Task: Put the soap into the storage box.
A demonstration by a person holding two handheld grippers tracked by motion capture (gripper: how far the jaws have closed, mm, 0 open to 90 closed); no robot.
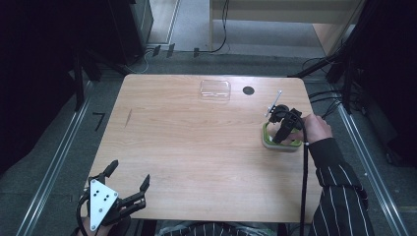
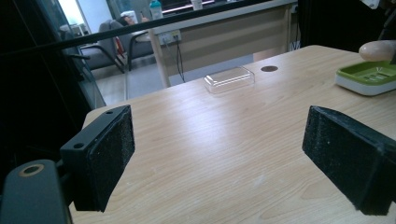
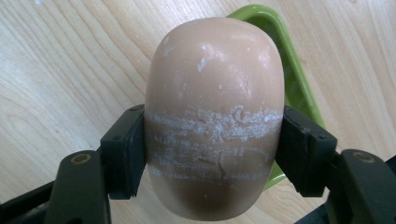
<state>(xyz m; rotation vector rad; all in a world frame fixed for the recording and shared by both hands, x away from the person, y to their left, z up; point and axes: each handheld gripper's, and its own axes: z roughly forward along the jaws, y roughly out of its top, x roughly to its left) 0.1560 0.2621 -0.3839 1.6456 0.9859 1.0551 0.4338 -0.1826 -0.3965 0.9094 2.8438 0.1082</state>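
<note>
My right gripper is shut on a beige oval bar of soap, scuffed white where the pads press its sides. It holds the soap just above a green soap dish with a white base. From above, that gripper stands over the dish near the table's right edge. The dish and the soap above it lie far right in the left gripper view. My left gripper hangs open at the table's near left corner, with nothing between its pads.
A clear plastic lid lies near the far edge of the wooden table, with a dark round hole beside it. A thin white rod sticks up by the right gripper. Dark racks and cables flank the table.
</note>
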